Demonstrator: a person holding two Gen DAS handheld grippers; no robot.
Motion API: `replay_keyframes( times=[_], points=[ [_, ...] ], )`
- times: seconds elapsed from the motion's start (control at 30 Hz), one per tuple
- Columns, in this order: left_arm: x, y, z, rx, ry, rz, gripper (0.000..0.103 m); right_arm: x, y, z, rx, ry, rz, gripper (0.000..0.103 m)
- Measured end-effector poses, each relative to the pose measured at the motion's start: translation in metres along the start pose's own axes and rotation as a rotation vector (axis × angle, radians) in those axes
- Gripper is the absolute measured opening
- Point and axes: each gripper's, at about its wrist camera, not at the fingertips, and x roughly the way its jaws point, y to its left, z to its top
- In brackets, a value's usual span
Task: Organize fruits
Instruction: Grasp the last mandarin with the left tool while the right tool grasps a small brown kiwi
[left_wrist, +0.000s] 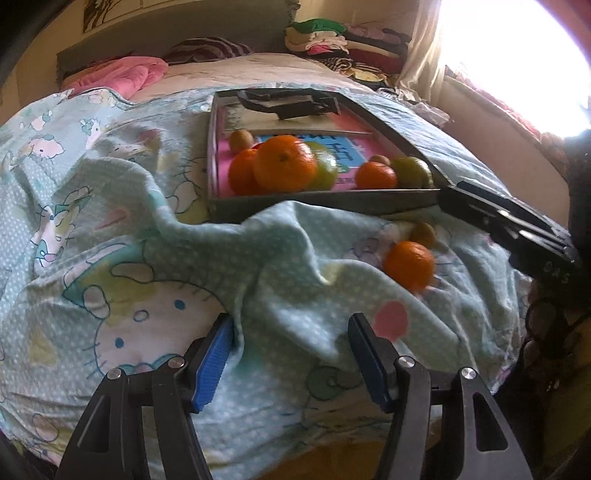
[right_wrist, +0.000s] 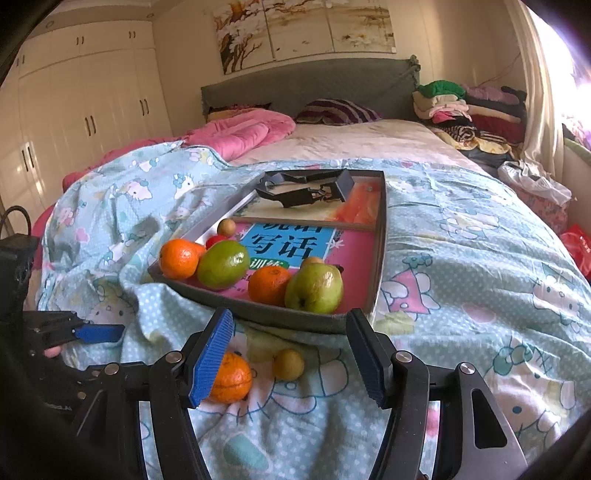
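A shallow dark tray (right_wrist: 380, 236) lies on the bed and holds oranges (right_wrist: 269, 285), a green apple (right_wrist: 222, 264), a green pear (right_wrist: 314, 288) and small brown fruits (right_wrist: 226, 226). The tray also shows in the left wrist view (left_wrist: 321, 201) with oranges (left_wrist: 285, 162). On the quilt in front of it lie a loose orange (right_wrist: 232, 377) and a small yellow-brown fruit (right_wrist: 288, 364); both show in the left wrist view too, the orange (left_wrist: 409, 265) and the small fruit (left_wrist: 423, 234). My right gripper (right_wrist: 290, 354) is open above these two. My left gripper (left_wrist: 290, 356) is open over the bare quilt.
The Hello Kitty quilt (right_wrist: 461, 258) is rumpled, with a fold (left_wrist: 236, 229) over the tray's near left edge. A black folded object (right_wrist: 306, 188) and a book (right_wrist: 291, 243) lie in the tray. A pink duvet (right_wrist: 240, 134) and stacked clothes (right_wrist: 465, 103) lie at the bed's head.
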Motion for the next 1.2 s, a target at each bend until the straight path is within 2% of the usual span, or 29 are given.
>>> replay_keyframes(
  times=[0.23, 0.5, 0.7, 0.87, 1.1, 1.2],
  points=[
    [-0.011, -0.015, -0.004, 0.020, -0.011, -0.042, 0.063, -0.009, 0.008, -0.015, -0.018, 0.038, -0.004, 0.066],
    [-0.019, -0.038, 0.006, 0.060, -0.037, -0.075, 0.063, 0.009, 0.012, -0.022, -0.059, 0.118, -0.026, 0.065],
    [-0.014, -0.053, 0.015, 0.092, -0.035, -0.093, 0.063, 0.017, 0.013, -0.017, -0.100, 0.120, -0.016, 0.048],
    [-0.009, -0.062, 0.017, 0.114, -0.032, -0.093, 0.063, 0.024, 0.009, -0.013, -0.115, 0.138, -0.011, 0.038],
    [0.005, -0.068, 0.024, 0.134, -0.019, -0.097, 0.063, 0.024, 0.004, -0.012, -0.105, 0.160, 0.020, 0.034],
    [0.012, -0.071, 0.028, 0.148, -0.006, -0.095, 0.055, 0.032, 0.007, -0.015, -0.123, 0.204, 0.020, 0.029]
  ],
)
